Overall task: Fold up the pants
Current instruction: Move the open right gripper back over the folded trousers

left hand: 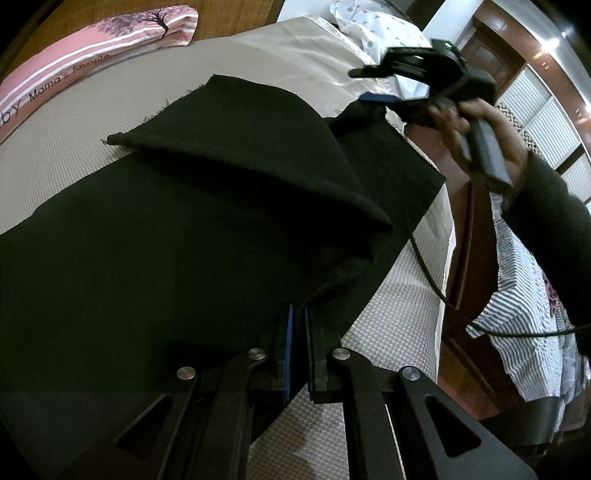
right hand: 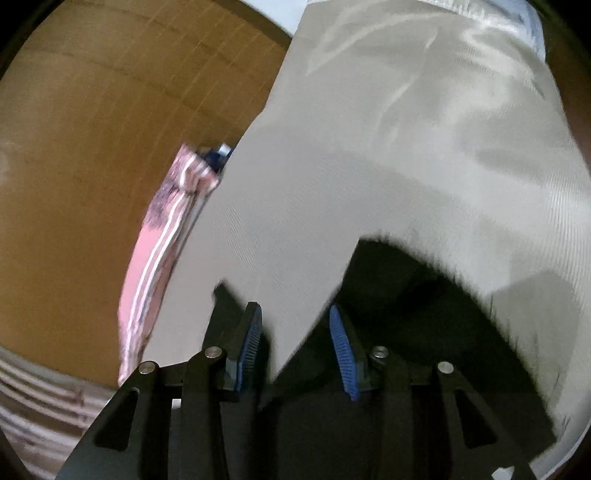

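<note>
Black pants [left hand: 166, 229] lie on a beige bed sheet [left hand: 74, 122], with one part folded over on top [left hand: 258, 147]. My left gripper [left hand: 297, 314] is shut on a pinched ridge of the black fabric near its right edge. My right gripper [left hand: 373, 83] is lifted above the far end of the pants, held by a hand [left hand: 480, 122]. In the right wrist view the right gripper [right hand: 295, 325] is open, with blue pads [right hand: 341, 347] apart and nothing between them. It hovers over the far edge of the pants [right hand: 424, 295]. That view is blurred.
A pink striped pillow [left hand: 96, 48] lies at the bed's far left; it also shows in the right wrist view [right hand: 162, 251]. A white patterned cloth [left hand: 373, 22] lies at the far end. A striped cloth [left hand: 524, 295] and a cable [left hand: 428, 273] are to the right. A wooden wall [right hand: 110, 129] is beyond.
</note>
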A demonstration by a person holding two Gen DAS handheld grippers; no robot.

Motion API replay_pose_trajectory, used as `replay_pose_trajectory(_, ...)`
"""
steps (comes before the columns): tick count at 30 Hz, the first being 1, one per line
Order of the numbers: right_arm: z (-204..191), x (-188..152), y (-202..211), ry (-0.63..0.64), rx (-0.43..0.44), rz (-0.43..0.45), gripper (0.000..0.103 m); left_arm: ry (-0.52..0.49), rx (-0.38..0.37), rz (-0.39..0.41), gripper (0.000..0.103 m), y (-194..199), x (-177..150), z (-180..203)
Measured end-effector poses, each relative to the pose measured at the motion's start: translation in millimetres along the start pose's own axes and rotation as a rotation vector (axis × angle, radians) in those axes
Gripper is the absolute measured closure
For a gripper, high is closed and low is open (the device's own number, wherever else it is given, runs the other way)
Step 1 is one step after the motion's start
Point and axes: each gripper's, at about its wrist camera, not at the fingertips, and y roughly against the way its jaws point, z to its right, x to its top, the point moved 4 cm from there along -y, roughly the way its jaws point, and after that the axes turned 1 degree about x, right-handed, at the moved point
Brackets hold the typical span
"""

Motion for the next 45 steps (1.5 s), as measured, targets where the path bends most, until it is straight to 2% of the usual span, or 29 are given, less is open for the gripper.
replay_pose_trajectory(2, 1, 11, -10, 0.013, -0.047, -0.009, 0.066, -0.002, -0.001, -0.003, 0.096, -1, 0, 0)
replay_pose_trajectory(5, -3, 11, -9, 0.028, -0.073, -0.009, 0.066, 0.000, -0.005, -0.004, 0.096, -2, 1, 0)
replay_pose_trajectory(6, -10, 7, 0, 0.051, -0.041, 0.000, 0.066, 0.000, -0.007, -0.004, 0.096, -2, 0, -1)
replay_pose_trajectory(10, -22, -14, 29, 0.089, 0.001, -0.011, 0.066, 0.004, -0.023, -0.006, 0.096, -3, 0, -2)
replay_pose_trajectory(14, -19, -44, 43, 0.131, -0.003, -0.075, 0.066, 0.013, -0.036, -0.007, 0.096, -3, 0, -6)
replay_pose_trajectory(16, -12, -59, 37, 0.140, -0.038, -0.124, 0.066, 0.019, -0.041, -0.007, 0.097, -3, 0, -8)
replay_pose_trajectory(19, -3, -68, 17, 0.157, -0.065, -0.164, 0.074, 0.025, -0.048, -0.008, 0.096, -2, 0, -11)
replay_pose_trajectory(21, -2, -70, 9, 0.137, -0.026, -0.171, 0.080, 0.024, -0.048, -0.008, 0.096, -2, 0, -12)
replay_pose_trajectory(22, -5, -69, 1, 0.131, 0.003, -0.177, 0.081, 0.022, -0.047, -0.008, 0.096, -2, 0, -11)
replay_pose_trajectory(25, -12, -63, -22, 0.123, 0.009, -0.181, 0.082, 0.023, -0.050, -0.009, 0.096, -2, -1, -11)
replay_pose_trajectory(30, -11, -29, -45, 0.092, -0.037, -0.121, 0.083, 0.022, -0.054, -0.010, 0.096, -3, -1, -13)
replay_pose_trajectory(33, -8, -15, -47, 0.066, -0.041, -0.101, 0.085, 0.026, -0.059, -0.011, 0.096, -3, -1, -15)
replay_pose_trajectory(36, -19, -8, -37, 0.082, -0.044, -0.094, 0.082, 0.027, -0.063, -0.010, 0.096, -3, -2, -17)
replay_pose_trajectory(39, -50, -19, -21, 0.171, -0.034, -0.122, 0.082, 0.037, -0.080, -0.007, 0.096, -3, -3, -20)
replay_pose_trajectory(45, -134, -82, -13, 0.514, -0.084, -0.245, 0.082, 0.096, -0.141, 0.000, 0.096, -1, -3, -30)
